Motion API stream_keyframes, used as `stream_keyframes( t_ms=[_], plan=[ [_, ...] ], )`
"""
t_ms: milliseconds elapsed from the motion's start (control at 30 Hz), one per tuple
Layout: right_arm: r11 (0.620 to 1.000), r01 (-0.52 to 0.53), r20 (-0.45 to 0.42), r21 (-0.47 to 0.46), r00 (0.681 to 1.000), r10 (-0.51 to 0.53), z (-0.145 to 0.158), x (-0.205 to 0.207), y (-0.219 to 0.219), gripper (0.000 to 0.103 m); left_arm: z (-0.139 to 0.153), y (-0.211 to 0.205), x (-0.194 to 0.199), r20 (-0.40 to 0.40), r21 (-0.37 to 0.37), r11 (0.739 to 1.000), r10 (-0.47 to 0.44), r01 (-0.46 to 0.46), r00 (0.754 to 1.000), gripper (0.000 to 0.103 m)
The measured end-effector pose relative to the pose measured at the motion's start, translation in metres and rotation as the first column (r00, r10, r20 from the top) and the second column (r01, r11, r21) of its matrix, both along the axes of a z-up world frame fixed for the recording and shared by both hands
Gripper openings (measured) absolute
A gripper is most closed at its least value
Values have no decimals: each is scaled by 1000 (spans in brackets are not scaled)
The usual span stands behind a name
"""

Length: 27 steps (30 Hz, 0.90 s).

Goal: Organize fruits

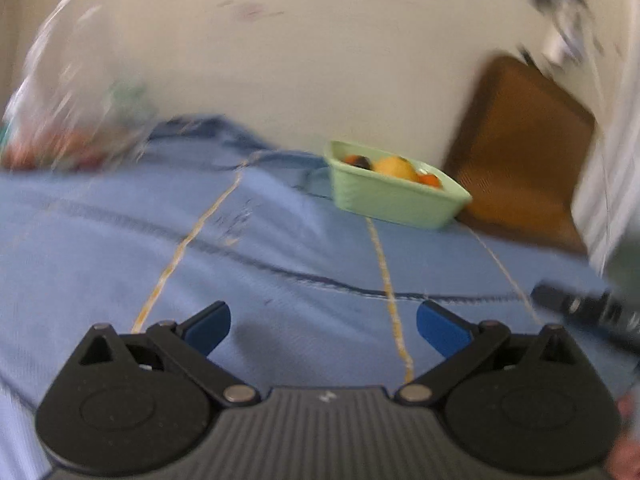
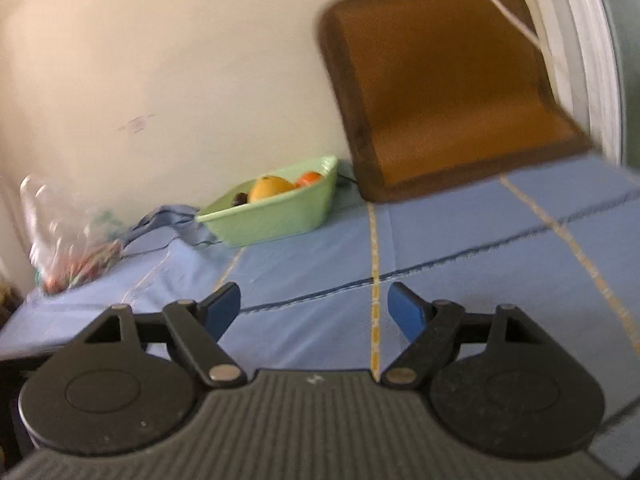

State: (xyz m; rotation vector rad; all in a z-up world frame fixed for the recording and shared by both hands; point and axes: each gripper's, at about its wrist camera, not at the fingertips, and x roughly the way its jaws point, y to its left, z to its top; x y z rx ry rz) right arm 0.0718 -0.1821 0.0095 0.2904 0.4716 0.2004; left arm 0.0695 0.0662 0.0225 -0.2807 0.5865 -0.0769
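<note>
A pale green basket (image 1: 394, 200) sits at the back of the blue cloth by the wall, also in the right wrist view (image 2: 276, 216). It holds a yellow fruit (image 1: 394, 168), orange fruits (image 1: 430, 179) and a dark fruit (image 1: 362, 162); the yellow fruit (image 2: 270, 188) and an orange one (image 2: 309, 179) show in the right wrist view. My left gripper (image 1: 323, 330) is open and empty, low over the cloth, well short of the basket. My right gripper (image 2: 314, 312) is open and empty, also well short of it.
A blue cloth with yellow stripes (image 1: 280, 264) covers the surface. A brown cushion (image 2: 444, 92) leans on the wall right of the basket. A clear plastic bag (image 2: 68, 240) lies at the left by the wall. The other gripper's dark body (image 1: 584, 308) shows at the right.
</note>
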Motion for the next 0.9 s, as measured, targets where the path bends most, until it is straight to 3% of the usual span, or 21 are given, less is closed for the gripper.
stream_keyframes(
  t_ms=[67, 167, 300, 400, 533, 600, 900],
  plan=[
    [999, -35, -65, -10, 997, 35, -4, 9, 7, 82, -1, 3, -9, 37, -22, 1000, 6, -5, 999, 103],
    [992, -108, -88, -59, 991, 103, -5, 8, 17, 82, -4, -13, 6, -72, 83, 996, 15, -9, 997, 103],
    [990, -111, -86, -90, 991, 103, -4, 5, 23, 83, -4, -20, 7, -81, 134, 991, 19, -8, 997, 103],
    [994, -92, -47, -59, 995, 89, -2, 0, 19, 82, -1, -19, -1, -27, 129, 991, 37, -34, 999, 103],
    [997, -68, 129, -29, 989, 71, 5, -25, 14, 84, 6, -21, -16, 87, 142, 989, 19, -32, 996, 103],
    [998, -57, 167, 14, 985, 54, 6, -29, 6, 86, 9, -25, -19, 120, 163, 986, 16, -36, 993, 103],
    [1000, -1, 171, -23, 985, 5, 9, -33, 9, 88, 12, -28, -28, 168, 168, 983, 38, -66, 985, 103]
  ],
)
